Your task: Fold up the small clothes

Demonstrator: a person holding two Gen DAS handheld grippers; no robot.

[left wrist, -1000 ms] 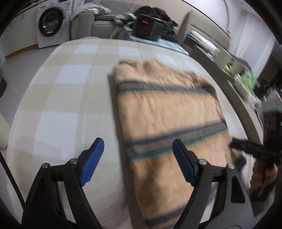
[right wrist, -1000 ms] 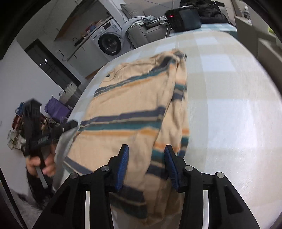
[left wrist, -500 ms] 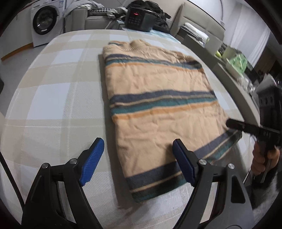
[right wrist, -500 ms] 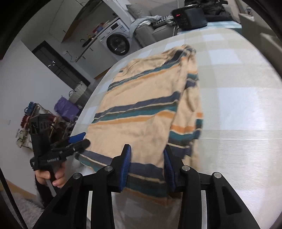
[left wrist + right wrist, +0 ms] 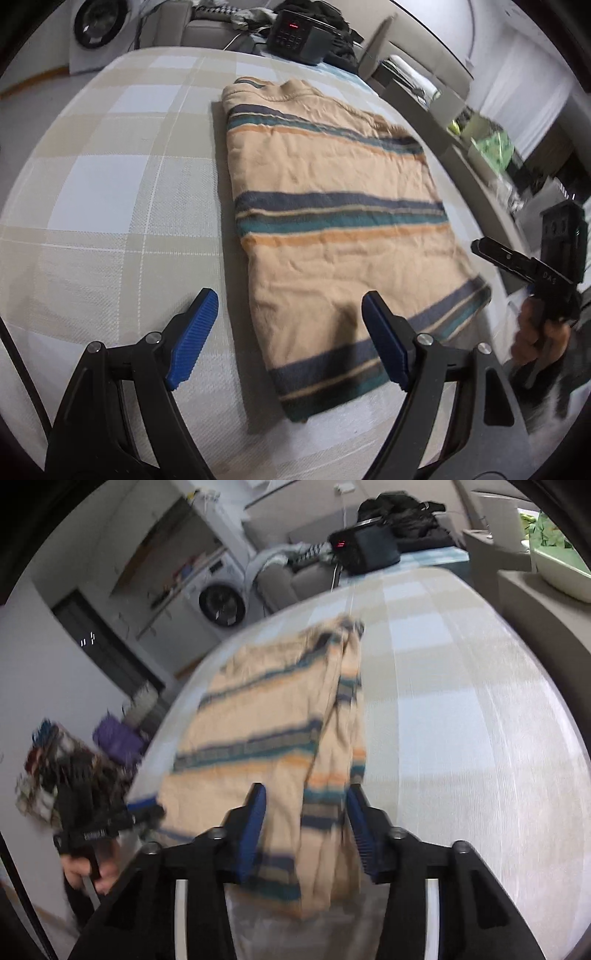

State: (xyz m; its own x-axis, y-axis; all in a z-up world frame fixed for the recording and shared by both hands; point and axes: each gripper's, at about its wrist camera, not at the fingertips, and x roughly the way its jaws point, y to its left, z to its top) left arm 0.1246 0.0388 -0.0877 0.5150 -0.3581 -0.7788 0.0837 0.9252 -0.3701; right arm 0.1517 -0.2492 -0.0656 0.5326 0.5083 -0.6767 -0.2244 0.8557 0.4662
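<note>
A tan garment [image 5: 332,229] with navy, teal and orange stripes lies folded and flat on the checked table [image 5: 110,184]. My left gripper [image 5: 290,332] hovers open over its near left corner, the hem showing between the blue pads. Off the garment's right edge, a hand holds my right gripper [image 5: 480,247] clear of the cloth. In the right wrist view the garment [image 5: 266,738] has a folded strip along its right side. My right gripper [image 5: 306,823] stands over the near end; its jaws are opening, and the pads do not press the cloth. My left gripper [image 5: 147,812] shows at the left.
A black device with a red display [image 5: 295,33] sits at the table's far end, before a sofa piled with clothes. A washing machine [image 5: 221,605] stands beyond. A counter with green items [image 5: 491,147] runs along the right side. The table [image 5: 461,738] stretches right of the garment.
The right jaws narrowed, then spread wider, and that gripper drew back from the cloth's edge. The garment now lies settled and flat. The left gripper stayed open and crept towards the near hem.
</note>
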